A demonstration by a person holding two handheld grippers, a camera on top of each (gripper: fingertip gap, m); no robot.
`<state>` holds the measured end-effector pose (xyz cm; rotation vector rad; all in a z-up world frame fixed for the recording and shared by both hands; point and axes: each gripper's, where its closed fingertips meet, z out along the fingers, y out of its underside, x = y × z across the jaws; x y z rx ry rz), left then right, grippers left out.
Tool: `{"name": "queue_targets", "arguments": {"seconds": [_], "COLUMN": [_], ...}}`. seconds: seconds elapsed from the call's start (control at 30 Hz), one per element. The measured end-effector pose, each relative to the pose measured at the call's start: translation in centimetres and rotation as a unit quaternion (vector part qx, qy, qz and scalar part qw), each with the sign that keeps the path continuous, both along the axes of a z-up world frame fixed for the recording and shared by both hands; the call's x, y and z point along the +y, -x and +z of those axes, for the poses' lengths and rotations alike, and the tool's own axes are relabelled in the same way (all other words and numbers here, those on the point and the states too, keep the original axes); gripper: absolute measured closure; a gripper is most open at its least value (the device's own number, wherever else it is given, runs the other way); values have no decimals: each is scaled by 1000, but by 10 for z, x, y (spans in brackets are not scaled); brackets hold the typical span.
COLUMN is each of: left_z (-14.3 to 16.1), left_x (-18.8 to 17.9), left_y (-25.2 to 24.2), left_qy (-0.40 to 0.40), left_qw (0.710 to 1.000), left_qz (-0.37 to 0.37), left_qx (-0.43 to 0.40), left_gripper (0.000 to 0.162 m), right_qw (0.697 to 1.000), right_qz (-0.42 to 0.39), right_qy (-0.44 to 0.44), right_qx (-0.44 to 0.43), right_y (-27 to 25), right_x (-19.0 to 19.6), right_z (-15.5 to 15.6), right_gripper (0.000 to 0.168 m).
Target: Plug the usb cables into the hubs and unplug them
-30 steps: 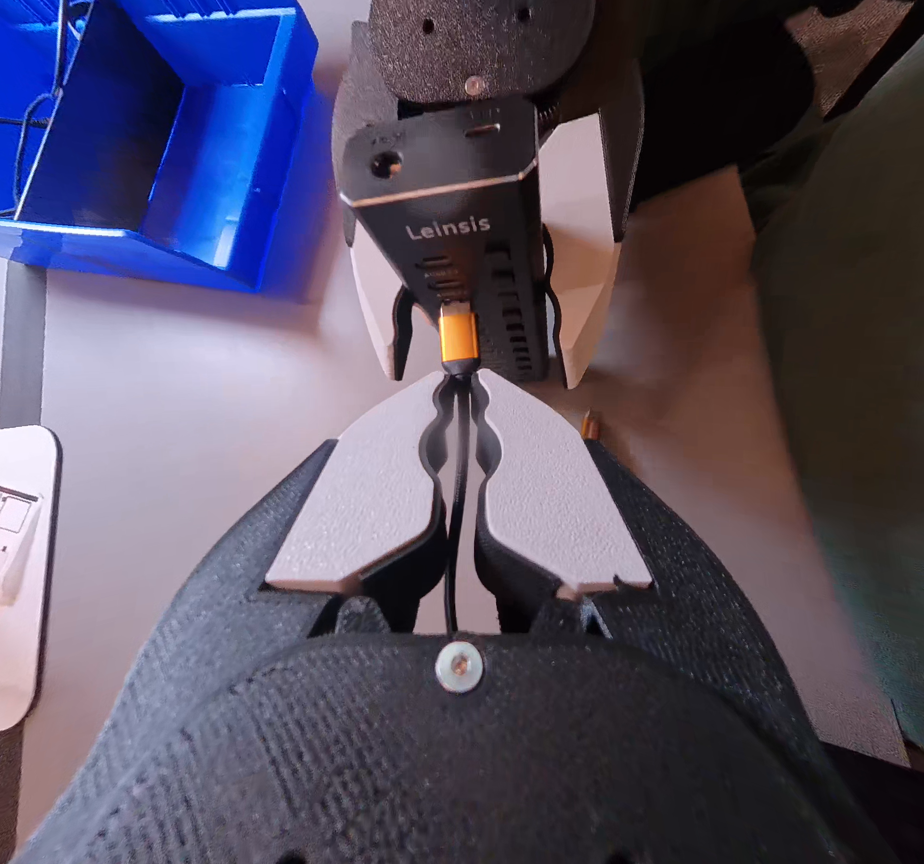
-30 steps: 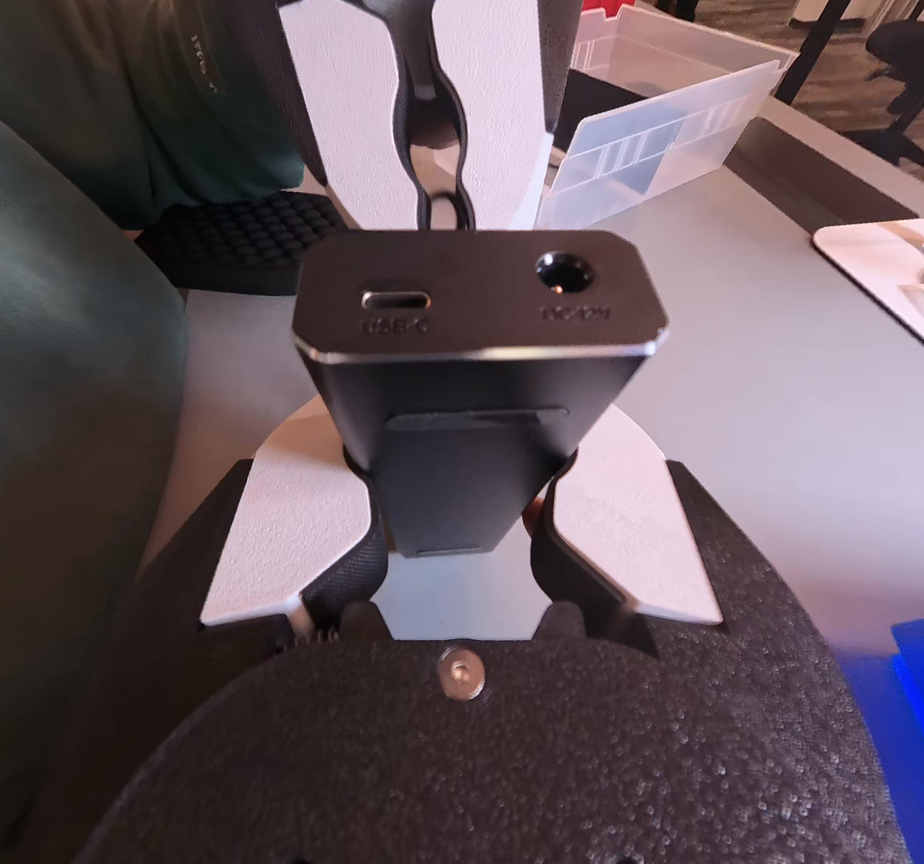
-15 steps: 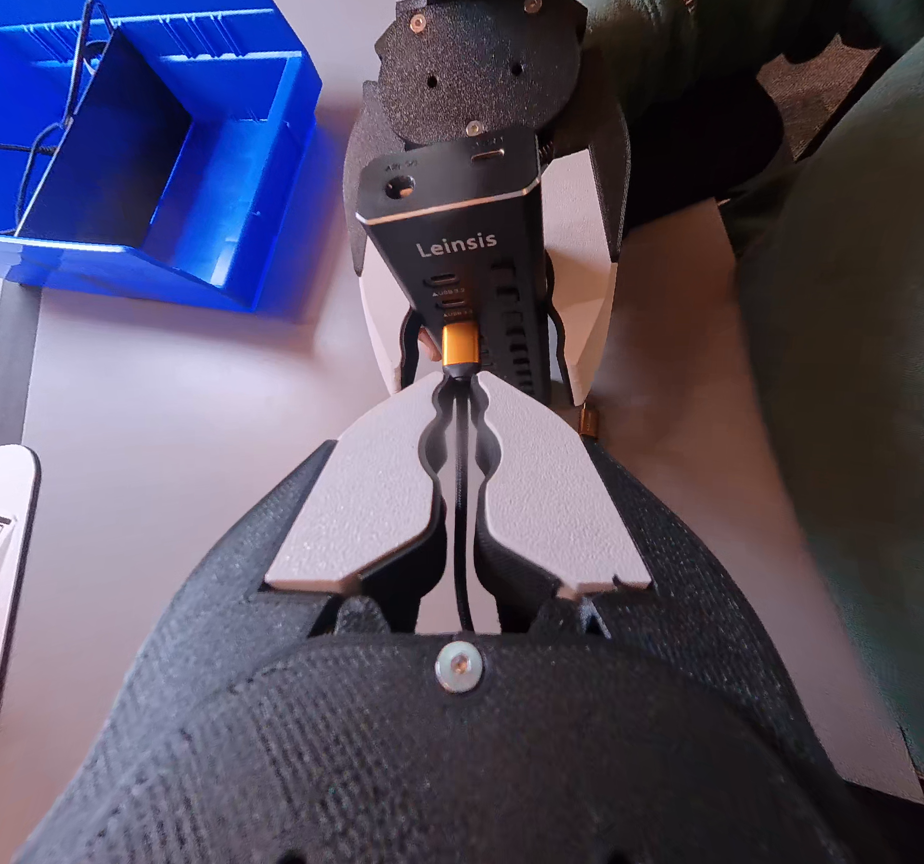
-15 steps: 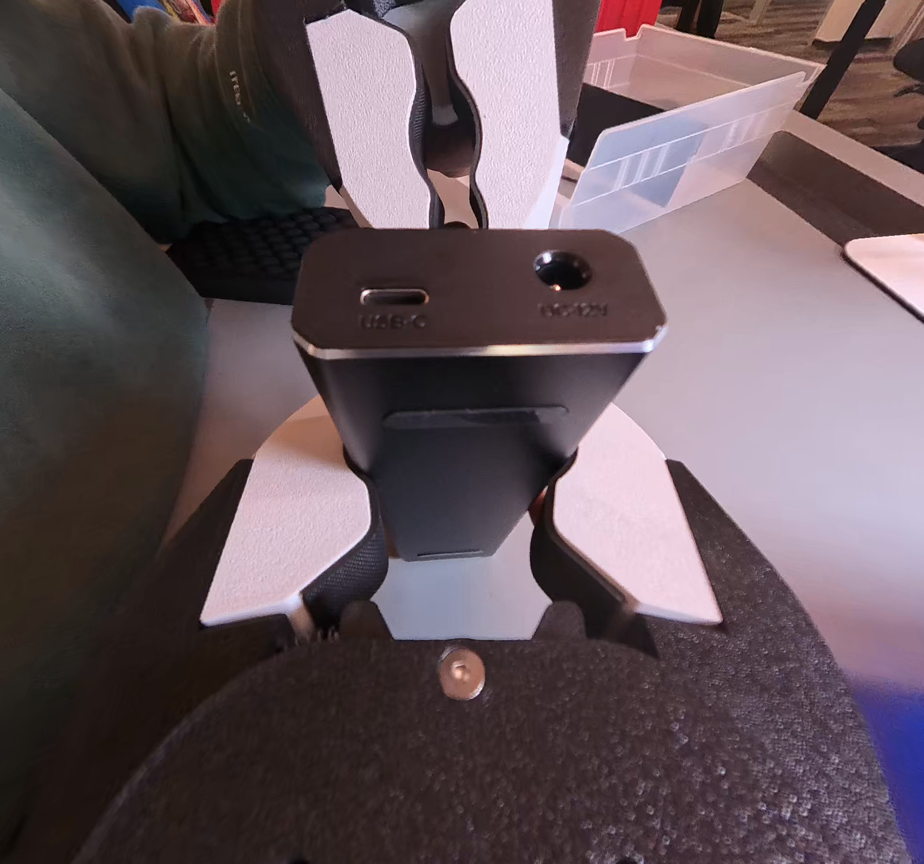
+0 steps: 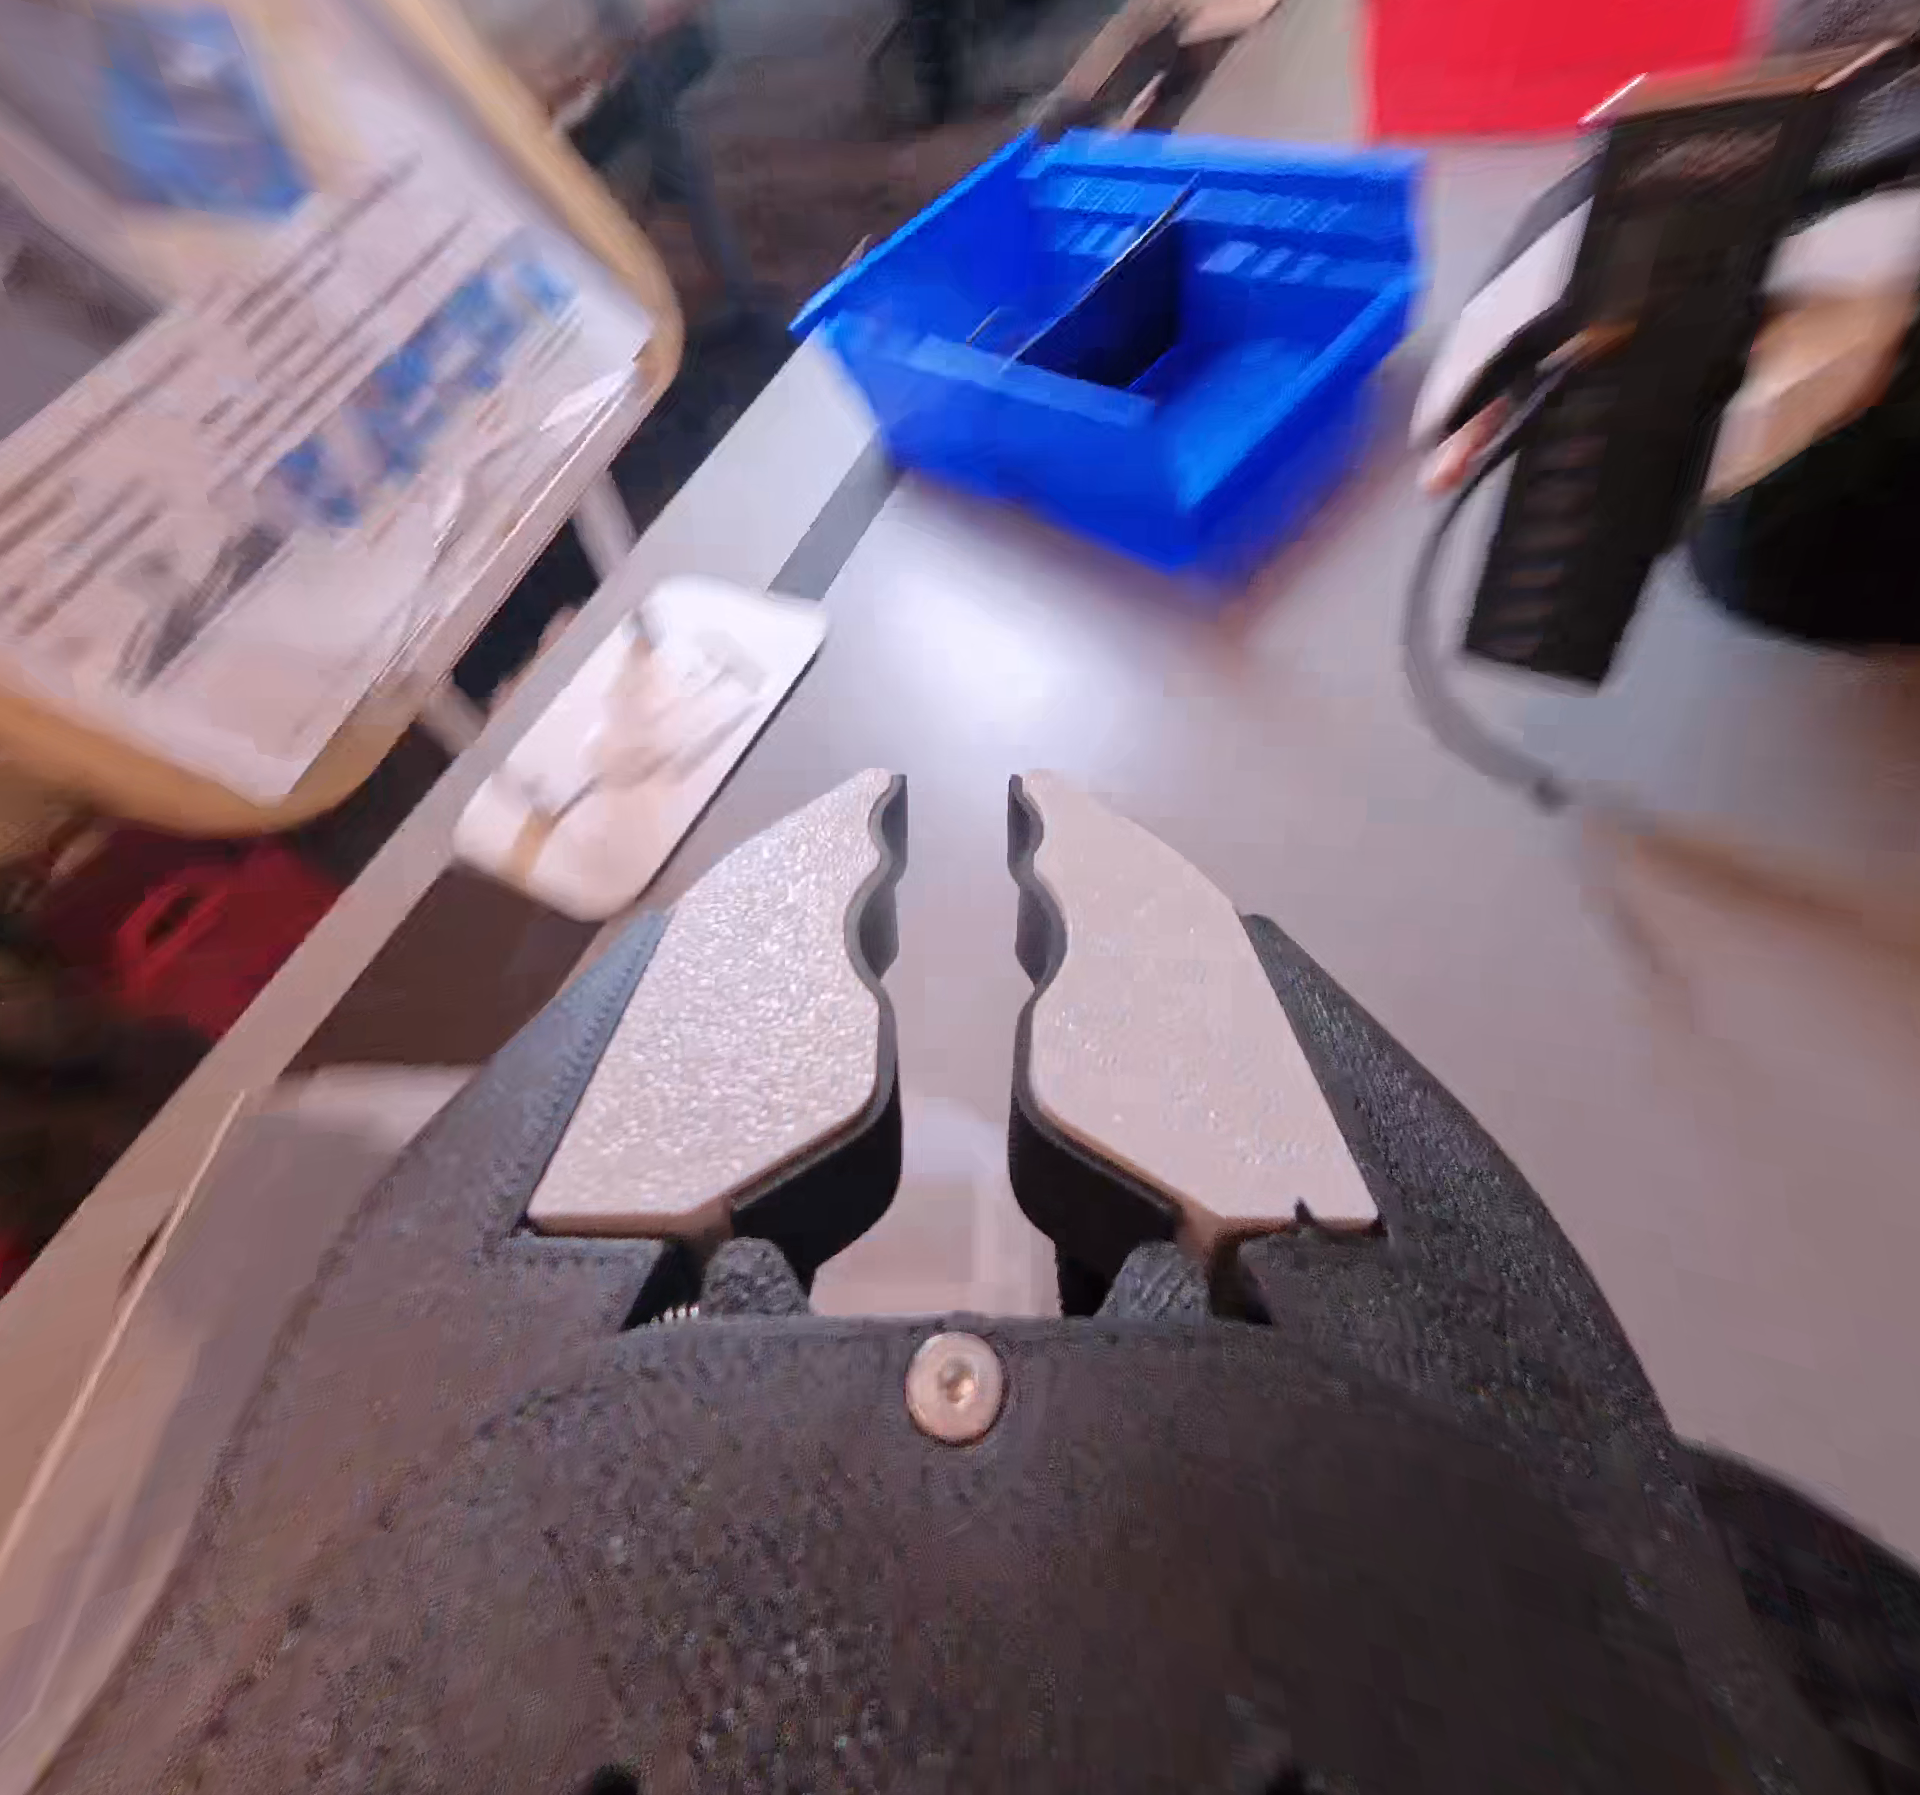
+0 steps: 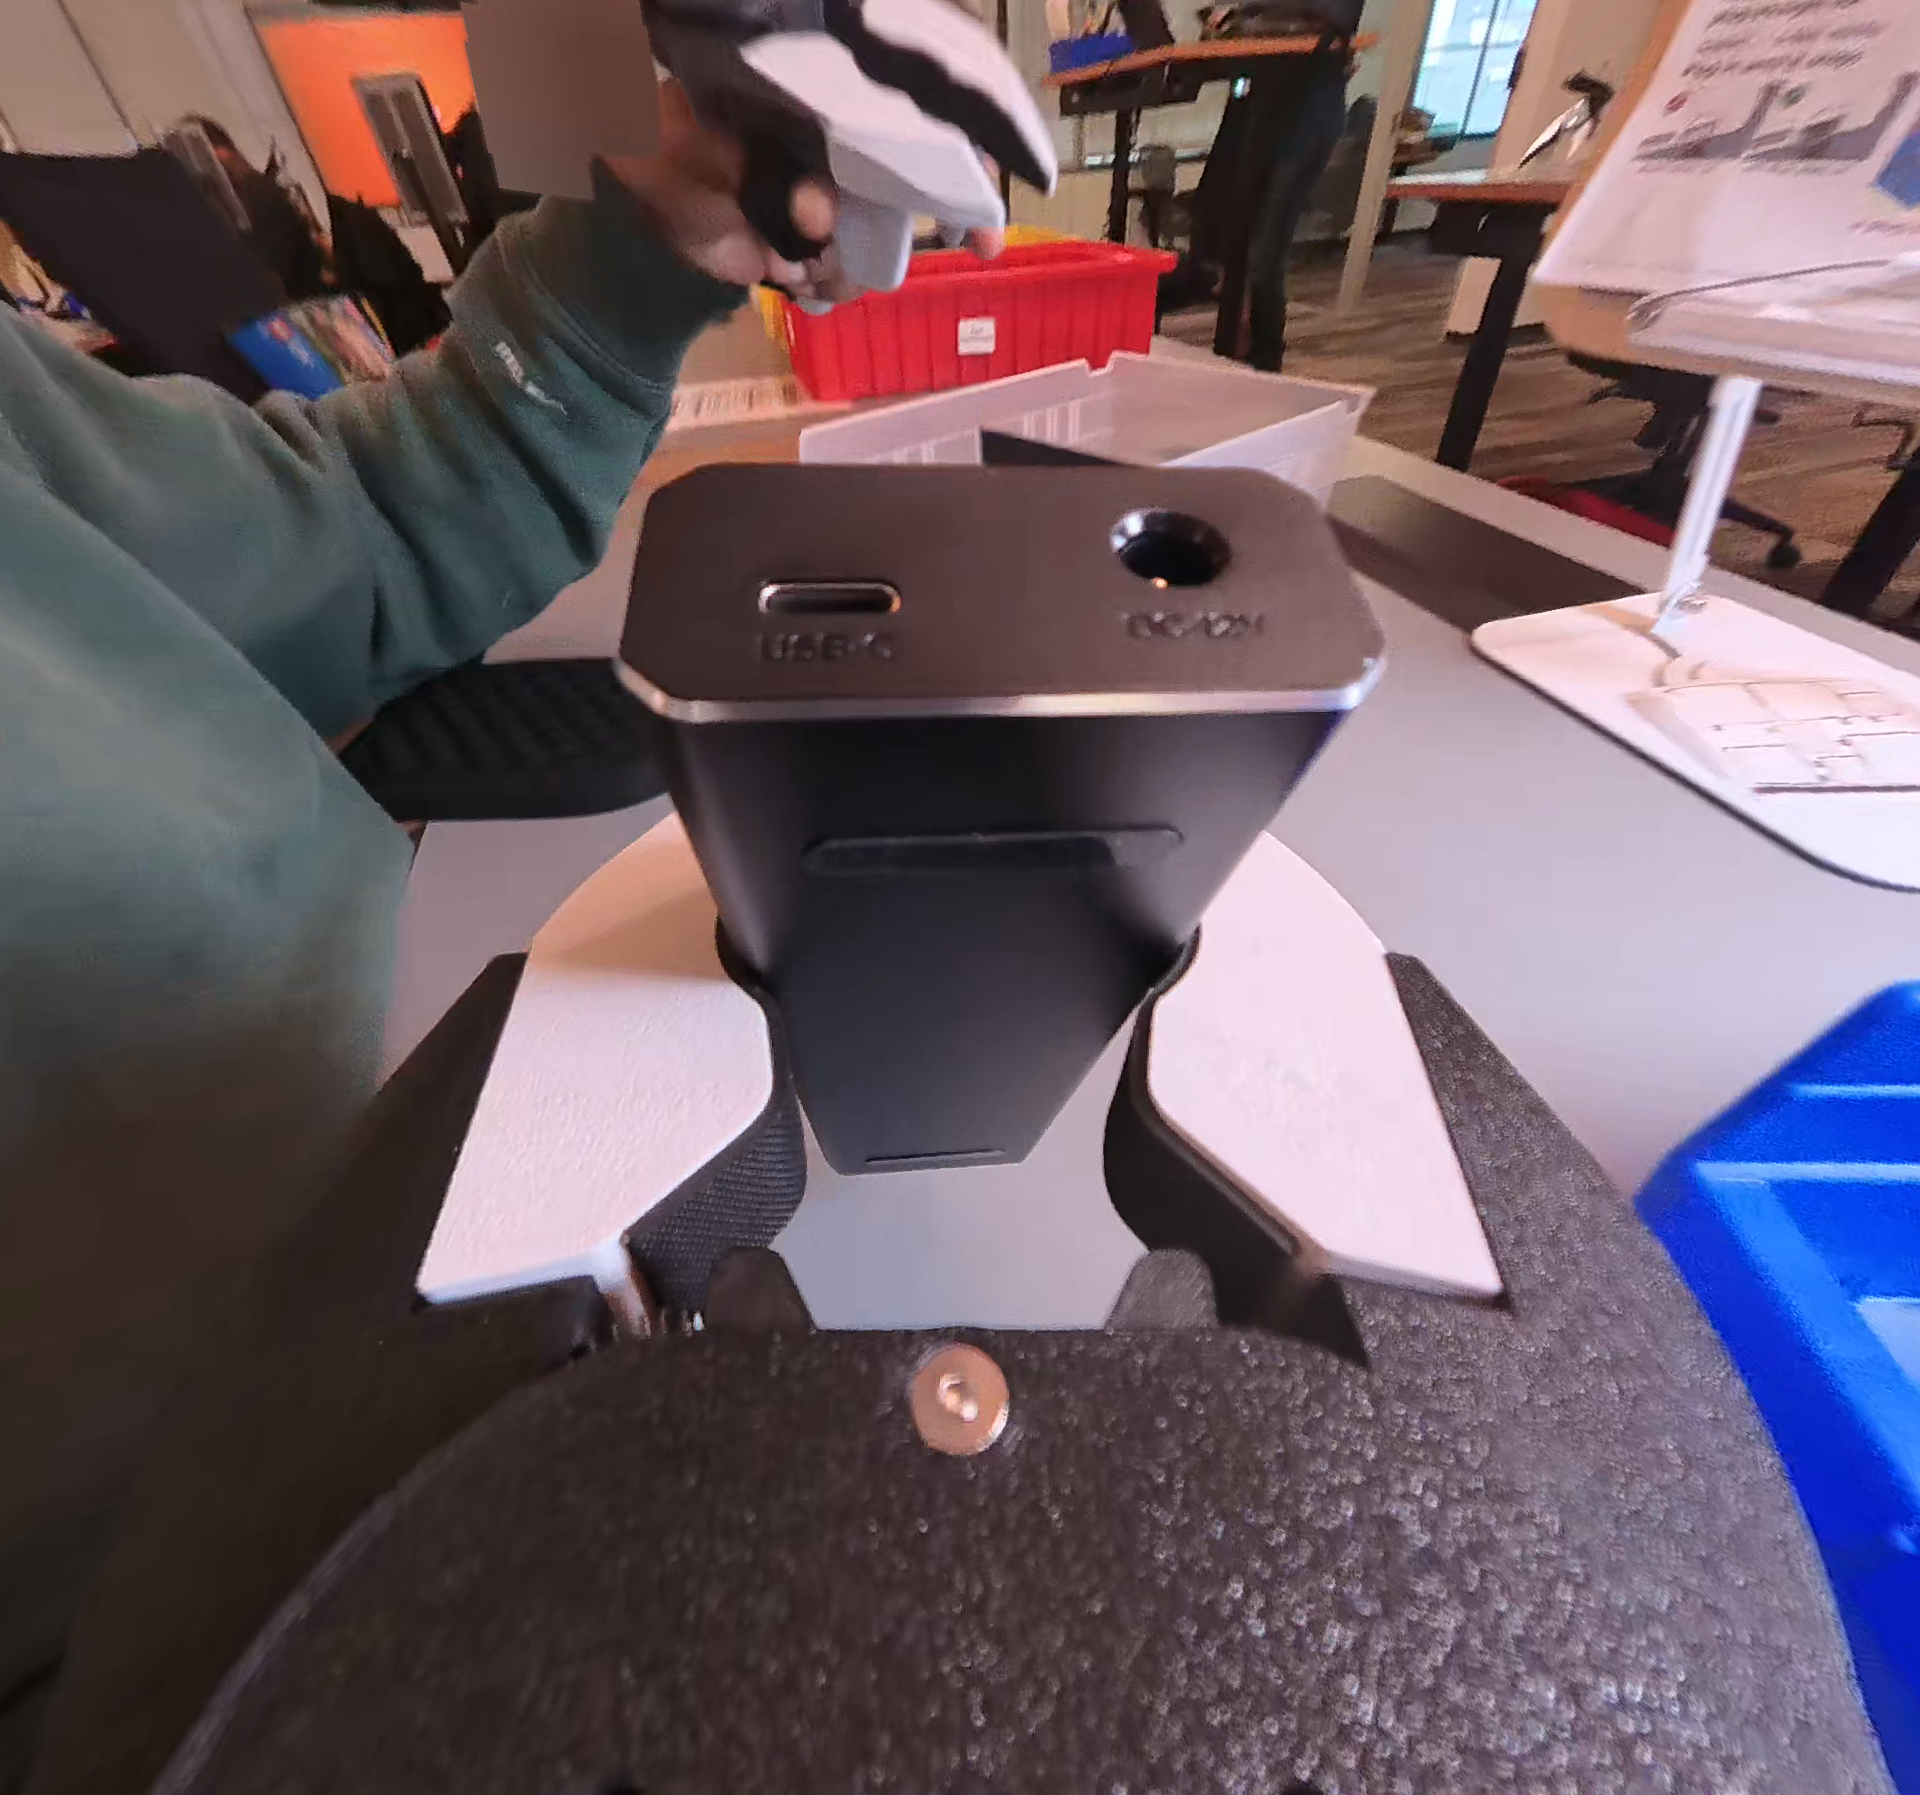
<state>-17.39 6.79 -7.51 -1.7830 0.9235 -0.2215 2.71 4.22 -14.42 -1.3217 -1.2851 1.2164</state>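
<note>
Pinching the hub (image 6: 997,758) upright, right tongs (image 6: 961,956); left tongs (image 5: 956,810) seemingly spread, empty, apart.

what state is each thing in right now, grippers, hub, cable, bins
left gripper: open, empty
right gripper: shut on the hub
black metal usb hub: held upright, end ports empty
dark cable: hangs by the hub; plug blurred
blue plastic bin: open-topped, on the table

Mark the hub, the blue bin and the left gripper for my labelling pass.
hub (image 6: 987,769), right wrist view, dark front face.
blue bin (image 5: 1132,457), left wrist view, front wall.
left gripper (image 5: 956,800), left wrist view, gap between fingertips.
</note>
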Motion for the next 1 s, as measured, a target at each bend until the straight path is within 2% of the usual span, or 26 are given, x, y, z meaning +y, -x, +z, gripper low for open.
{"name": "queue_targets", "arguments": {"seconds": [0.07,0.13,0.27,0.43,0.5,0.53,0.63,0.7,0.77,0.87,0.93,1.0], "left_z": [-28,-68,-145,-192,-207,-210,-212,-212,-212,-208,-182,-139], "left_x": [10,15,13,19,16,16,18,17,6,1,7,11], "left_y": [64,110,152,190,195,197,197,193,170,162,150,140], "left_qy": [72,155,267,330,372,380,394,402,443,429,391,334], "left_qw": [993,975,934,876,860,858,861,865,869,876,903,930], "left_qz": [84,137,165,199,197,197,193,179,129,112,108,104], "left_qx": [43,80,174,291,289,284,257,241,179,189,143,114], "left_gripper": [143,143,145,144,143,152,159,159,159,159,159,159], "right_qw": [1000,1000,1000,1000,1000,1000,999,999,999,999,999,999], "right_qz": [-2,2,4,2,3,4,8,11,13,11,7,1], "right_qy": [5,7,0,10,14,17,29,35,34,25,23,25], "right_qx": [15,19,9,11,14,16,22,23,21,23,31,38], "right_y": [-3,-3,-1,-2,-4,-4,-7,-7,-7,-8,-11,-14], "right_x": [4,3,0,2,2,3,4,5,4,3,4,6], "right_z": [7,9,4,3,4,4,5,4,4,6,10,13], "right_gripper": [96,96,96,96,96,96,96,97,96,96,96,96]}}
